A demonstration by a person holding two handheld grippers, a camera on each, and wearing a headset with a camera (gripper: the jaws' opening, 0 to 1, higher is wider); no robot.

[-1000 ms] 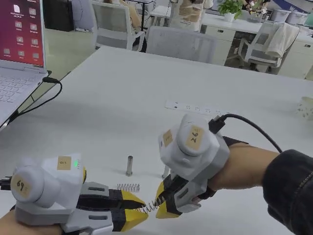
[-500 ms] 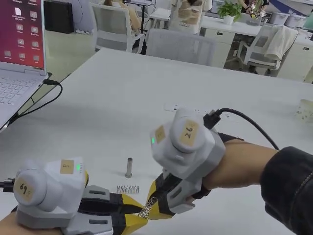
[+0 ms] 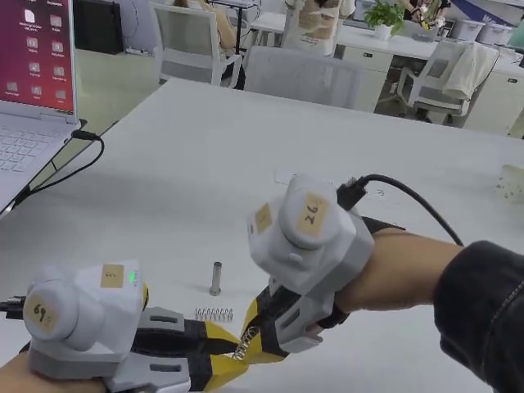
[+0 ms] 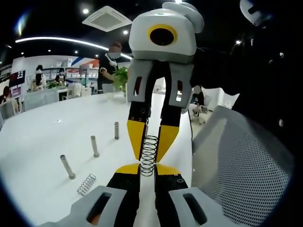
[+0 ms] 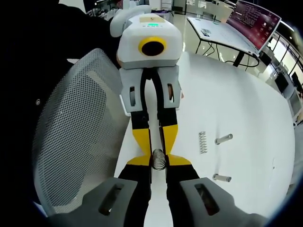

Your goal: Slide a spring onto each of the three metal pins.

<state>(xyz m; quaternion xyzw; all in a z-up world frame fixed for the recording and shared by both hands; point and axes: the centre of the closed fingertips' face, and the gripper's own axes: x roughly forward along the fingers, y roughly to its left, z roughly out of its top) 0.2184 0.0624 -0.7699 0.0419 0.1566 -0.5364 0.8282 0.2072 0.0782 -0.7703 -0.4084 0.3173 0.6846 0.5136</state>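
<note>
A small coil spring [image 3: 242, 350] bridges my two grippers low in the head view. My left gripper [image 3: 228, 364] pinches one end and my right gripper [image 3: 255, 332] closes on the other, their yellow tips nearly touching. In the left gripper view the spring [image 4: 149, 153] rises from my own jaws into the right gripper [image 4: 150, 142]. Three upright metal pins stand bare on the white table: near pin [image 4: 67, 166], middle pin [image 4: 95, 146], far pin [image 4: 116, 130]. A second spring [image 3: 214, 314] lies loose in front of one pin [image 3: 216, 278]; the right gripper hides the others there.
A laptop [image 3: 33, 74] with its cable [image 3: 74, 160] sits at the table's left edge. A white power strip [image 3: 282, 177] lies behind the right gripper, whose black cable [image 3: 409, 205] arcs over the person's sleeve. Office chairs stand beyond the far table edge.
The right gripper has moved left and down toward the left gripper, so their tips have closed together and less of the spring shows between them. The loose spring and pins stay put.
</note>
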